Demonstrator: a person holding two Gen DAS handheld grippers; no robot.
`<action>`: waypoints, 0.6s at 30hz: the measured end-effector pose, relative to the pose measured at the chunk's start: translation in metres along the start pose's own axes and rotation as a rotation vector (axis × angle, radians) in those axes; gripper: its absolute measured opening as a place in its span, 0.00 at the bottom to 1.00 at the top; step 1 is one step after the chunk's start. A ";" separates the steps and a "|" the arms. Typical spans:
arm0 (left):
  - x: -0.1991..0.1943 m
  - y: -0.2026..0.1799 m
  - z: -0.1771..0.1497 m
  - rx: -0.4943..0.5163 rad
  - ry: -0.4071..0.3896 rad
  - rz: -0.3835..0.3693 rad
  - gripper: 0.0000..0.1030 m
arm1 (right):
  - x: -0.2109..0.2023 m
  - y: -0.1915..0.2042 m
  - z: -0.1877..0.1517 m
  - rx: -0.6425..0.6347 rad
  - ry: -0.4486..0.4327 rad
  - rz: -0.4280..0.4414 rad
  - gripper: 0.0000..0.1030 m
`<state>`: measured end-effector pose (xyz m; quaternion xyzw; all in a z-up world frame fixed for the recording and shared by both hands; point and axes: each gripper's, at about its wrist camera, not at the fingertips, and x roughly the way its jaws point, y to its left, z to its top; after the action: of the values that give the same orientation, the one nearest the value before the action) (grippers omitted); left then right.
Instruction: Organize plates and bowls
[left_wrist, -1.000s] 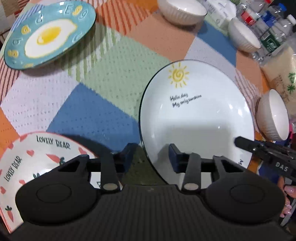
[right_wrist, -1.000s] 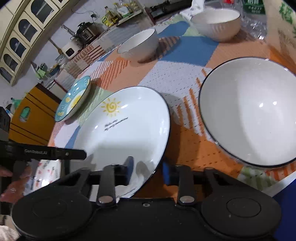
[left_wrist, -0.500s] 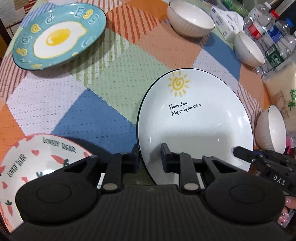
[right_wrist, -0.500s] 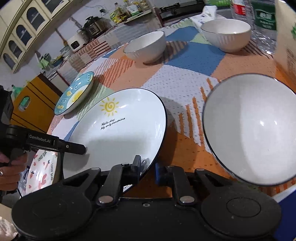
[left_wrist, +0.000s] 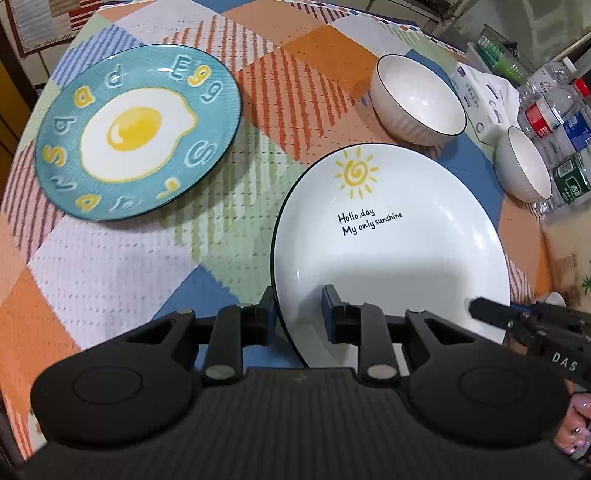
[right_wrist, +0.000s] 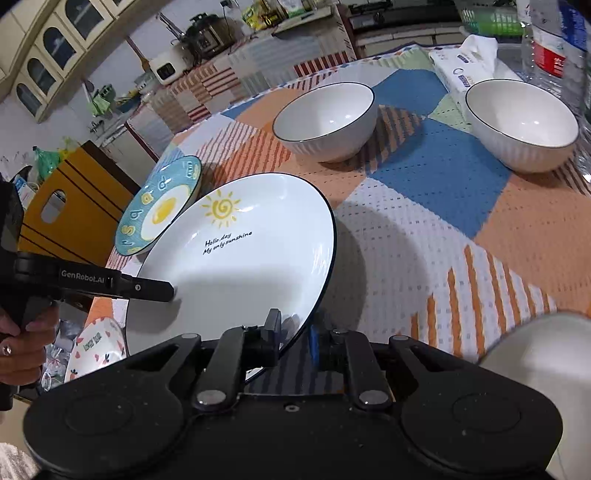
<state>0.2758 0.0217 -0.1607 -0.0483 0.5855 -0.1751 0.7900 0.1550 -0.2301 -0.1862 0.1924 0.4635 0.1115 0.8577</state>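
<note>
A white plate with a sun and black lettering (left_wrist: 391, 251) is held up off the checked tablecloth, tilted. My left gripper (left_wrist: 297, 314) is shut on its near-left rim. My right gripper (right_wrist: 295, 332) is shut on its opposite rim; the plate also shows in the right wrist view (right_wrist: 236, 258). A teal egg plate (left_wrist: 136, 129) lies on the cloth to the far left. Two white ribbed bowls (right_wrist: 325, 122) (right_wrist: 521, 125) stand beyond. A third white bowl (right_wrist: 543, 376) is blurred at the right wrist view's lower right.
A pink "lovely bear" plate (right_wrist: 96, 347) lies under the lifted plate's left side. Water bottles (left_wrist: 554, 122) and a tissue pack (left_wrist: 484, 99) crowd the table's far right. A yellow cabinet (right_wrist: 70, 218) stands past the table's left edge.
Both grippers closed on the sun plate's rims and lifted it. It has moved up and away from the bear plate, toward the egg plate.
</note>
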 end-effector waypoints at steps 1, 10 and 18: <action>0.003 -0.001 0.002 -0.002 0.003 -0.001 0.23 | 0.001 -0.001 0.004 -0.006 0.003 -0.011 0.19; 0.024 -0.013 0.016 0.008 0.022 0.023 0.24 | 0.018 -0.011 0.034 -0.038 0.082 -0.070 0.20; 0.036 -0.018 0.008 0.009 0.030 0.027 0.23 | 0.033 -0.010 0.037 -0.063 0.119 -0.172 0.23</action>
<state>0.2891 -0.0083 -0.1861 -0.0342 0.5973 -0.1675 0.7836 0.2043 -0.2353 -0.1971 0.1181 0.5247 0.0631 0.8407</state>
